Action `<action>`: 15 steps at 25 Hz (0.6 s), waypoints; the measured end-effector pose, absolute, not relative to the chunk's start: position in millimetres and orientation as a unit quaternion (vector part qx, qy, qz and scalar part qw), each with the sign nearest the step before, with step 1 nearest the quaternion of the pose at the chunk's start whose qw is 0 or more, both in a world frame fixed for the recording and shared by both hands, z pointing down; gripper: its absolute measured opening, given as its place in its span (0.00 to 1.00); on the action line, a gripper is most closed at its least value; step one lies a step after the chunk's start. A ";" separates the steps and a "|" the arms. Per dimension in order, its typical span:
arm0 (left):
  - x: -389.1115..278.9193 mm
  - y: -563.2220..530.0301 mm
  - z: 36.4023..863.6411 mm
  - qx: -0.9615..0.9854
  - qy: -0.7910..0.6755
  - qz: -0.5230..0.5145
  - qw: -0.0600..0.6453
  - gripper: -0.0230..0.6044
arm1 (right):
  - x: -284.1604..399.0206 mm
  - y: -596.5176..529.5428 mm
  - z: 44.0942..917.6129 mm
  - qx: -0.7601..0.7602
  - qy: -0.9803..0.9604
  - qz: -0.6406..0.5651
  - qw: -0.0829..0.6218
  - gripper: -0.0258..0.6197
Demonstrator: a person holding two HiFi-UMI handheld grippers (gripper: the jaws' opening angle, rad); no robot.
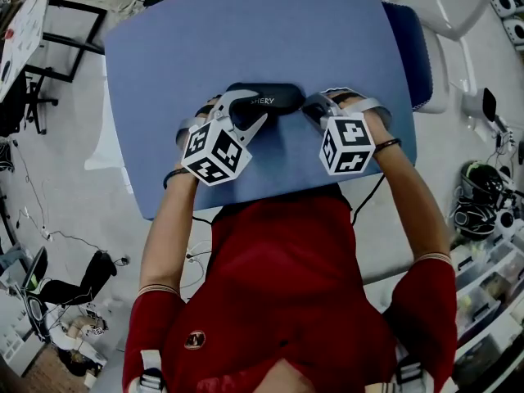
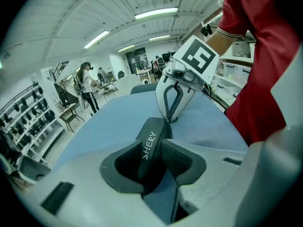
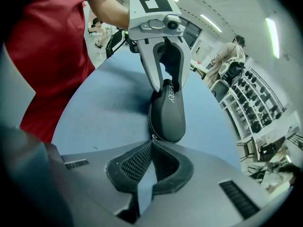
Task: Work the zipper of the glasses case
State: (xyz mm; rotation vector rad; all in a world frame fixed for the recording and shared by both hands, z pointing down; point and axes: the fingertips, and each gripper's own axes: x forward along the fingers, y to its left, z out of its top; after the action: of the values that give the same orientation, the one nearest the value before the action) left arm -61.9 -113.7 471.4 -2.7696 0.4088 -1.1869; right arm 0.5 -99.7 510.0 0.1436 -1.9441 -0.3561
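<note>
Left tool (image 2: 150,145) is clamping the glasses case (image 1: 266,98), which is lying crosswise on the worktop (image 1: 246,31). Right tool (image 3: 152,143), pressed together, is sitting at the case's right-end zipper pull (image 3: 152,137).

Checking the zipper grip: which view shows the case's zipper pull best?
The right gripper view: the zipper pull looks pinched at the right gripper's shut jaw tips, against the glasses case. The head view and left gripper view show only the case, not the pull.
</note>
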 end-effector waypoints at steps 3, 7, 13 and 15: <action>-63.3 -114.8 471.4 -0.911 0.129 -0.387 0.052 0.22 | -5.1 -95.5 510.7 0.079 -0.810 -0.146 0.562 0.04; -62.9 -114.8 470.5 -0.915 0.123 -0.380 0.054 0.22 | -19.8 -85.3 509.9 0.106 -0.810 -0.126 0.563 0.04; -64.9 -114.1 471.3 -0.919 0.114 -0.374 0.058 0.22 | -37.7 -81.0 510.7 0.167 -0.819 -0.082 0.543 0.04; -65.0 -113.0 471.2 -0.919 0.110 -0.373 0.059 0.22 | -42.7 -79.4 509.8 0.188 -0.821 -0.070 0.535 0.04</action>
State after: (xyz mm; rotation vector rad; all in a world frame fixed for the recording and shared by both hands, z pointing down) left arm -65.0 -113.0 471.2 -2.7847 0.3339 -1.1300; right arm -42.7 -79.4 509.8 0.4474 -1.9563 -0.1667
